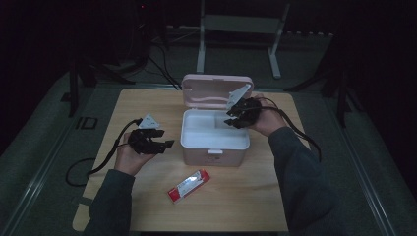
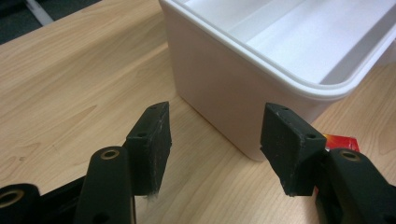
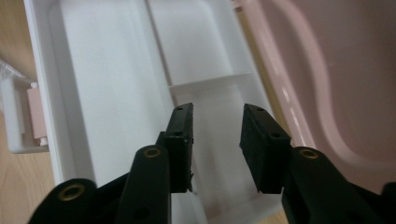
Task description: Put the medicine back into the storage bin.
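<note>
At the left of the high view, the left gripper (image 1: 158, 143) hangs over the bare wood of the table (image 1: 142, 105), just left of the white box (image 1: 212, 147). Its jaws are apart and nothing is between them. In the left gripper view they point at the box's near corner (image 2: 219, 88), so this hand looks ready to steady the box or reach for something.

Lower down, near the bottom middle of the high view, a small red and white packet (image 1: 189, 186) lies flat on the table in front of the box. A bit of red also peeks out at the right edge of the left gripper view (image 2: 343, 141), and that is probably the same packet. It lies apart from both tools, and I think it is meant to go inside the box.

In the middle, the box stands open with its pink lid (image 1: 209, 91) tipped up at the back, so things can go in.

To the right, the right gripper (image 1: 233, 117) hangs over the box's right side. Its jaws are partly apart and hold nothing; the right gripper view shows only the white tray (image 3: 107, 74) between them. The room is dim, so I cannot tell whether it touches the lid.
</note>
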The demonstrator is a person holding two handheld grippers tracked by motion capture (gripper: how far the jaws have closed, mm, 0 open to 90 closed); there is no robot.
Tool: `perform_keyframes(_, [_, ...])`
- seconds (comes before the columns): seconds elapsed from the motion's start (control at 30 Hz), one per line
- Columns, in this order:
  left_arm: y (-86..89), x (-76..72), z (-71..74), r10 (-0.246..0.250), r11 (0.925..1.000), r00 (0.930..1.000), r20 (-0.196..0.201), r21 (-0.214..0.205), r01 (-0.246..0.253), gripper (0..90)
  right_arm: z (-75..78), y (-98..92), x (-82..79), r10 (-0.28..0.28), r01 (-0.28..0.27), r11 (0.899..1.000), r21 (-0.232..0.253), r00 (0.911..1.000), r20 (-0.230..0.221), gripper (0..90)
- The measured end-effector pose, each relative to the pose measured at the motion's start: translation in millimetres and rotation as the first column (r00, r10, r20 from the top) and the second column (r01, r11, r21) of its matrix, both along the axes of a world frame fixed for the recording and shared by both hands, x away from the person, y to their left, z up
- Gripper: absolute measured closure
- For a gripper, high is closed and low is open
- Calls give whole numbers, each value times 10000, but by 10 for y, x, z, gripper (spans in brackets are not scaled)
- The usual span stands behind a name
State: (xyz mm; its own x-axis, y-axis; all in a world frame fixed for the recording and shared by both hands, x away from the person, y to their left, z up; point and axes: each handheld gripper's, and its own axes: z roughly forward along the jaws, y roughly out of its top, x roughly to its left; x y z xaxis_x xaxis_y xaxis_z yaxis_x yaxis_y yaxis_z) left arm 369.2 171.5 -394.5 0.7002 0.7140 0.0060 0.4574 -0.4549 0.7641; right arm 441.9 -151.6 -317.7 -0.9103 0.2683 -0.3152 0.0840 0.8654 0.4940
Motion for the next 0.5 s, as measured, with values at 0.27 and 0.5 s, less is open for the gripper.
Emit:
perform_keyframes(0.27, [7, -18, -1, -68, 9999, 10000, 10, 79, 68, 426, -45, 309, 84, 762, -960, 9746, -2022, 9917, -1036, 736])
perform_keyframes(0.5, [-7, -17, -16, -135, 9998, 9999, -33, 156, 135, 426, -123, 503, 166, 964, -1488, 9391, -3097, 9792, -1783, 784])
